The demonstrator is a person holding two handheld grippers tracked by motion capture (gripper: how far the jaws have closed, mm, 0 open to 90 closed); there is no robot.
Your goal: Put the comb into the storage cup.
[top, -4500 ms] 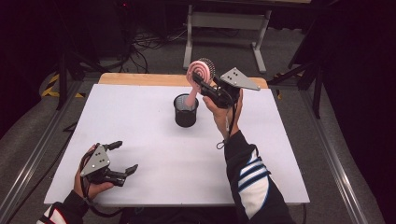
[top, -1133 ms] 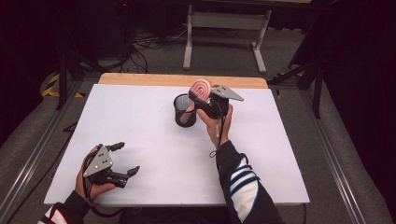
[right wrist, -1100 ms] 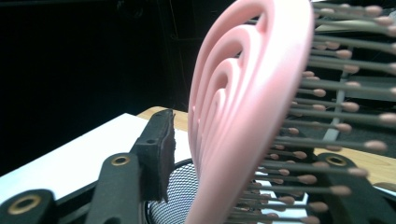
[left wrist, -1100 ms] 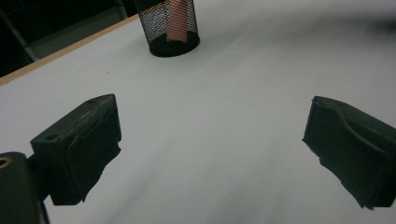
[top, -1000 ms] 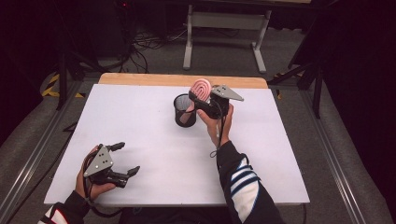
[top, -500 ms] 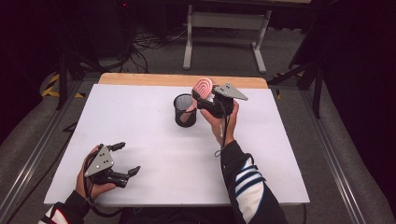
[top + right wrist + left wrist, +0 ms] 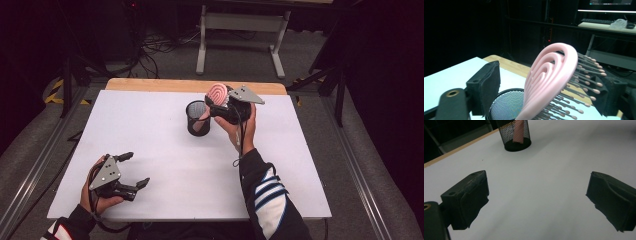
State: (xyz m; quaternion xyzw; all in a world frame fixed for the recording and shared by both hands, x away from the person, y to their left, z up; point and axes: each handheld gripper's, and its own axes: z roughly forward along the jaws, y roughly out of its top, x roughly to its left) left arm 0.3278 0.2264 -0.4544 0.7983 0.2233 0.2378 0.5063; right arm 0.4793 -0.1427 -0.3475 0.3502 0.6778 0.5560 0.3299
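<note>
The right gripper (image 7: 220, 102) has its jaws spread either side of the head of a pink plastic hairbrush with looped ribs and ball-tipped bristles (image 7: 554, 82); one pad stands clear of the ribbed back, and the bristles reach toward the other, contact uncertain. The brush's handle stands inside a round black wire-mesh pen cup (image 7: 198, 118), leaning toward three o'clock, near the twelve o'clock edge of the white table (image 7: 165, 150). The brush looks light and stiff, its smooth plastic likely slippery; the rigid rim of the head probably offers a firmer hold than the yielding bristles. At seven o'clock the left gripper (image 7: 131, 170) rests with jaws wide apart, holding nothing.
</note>
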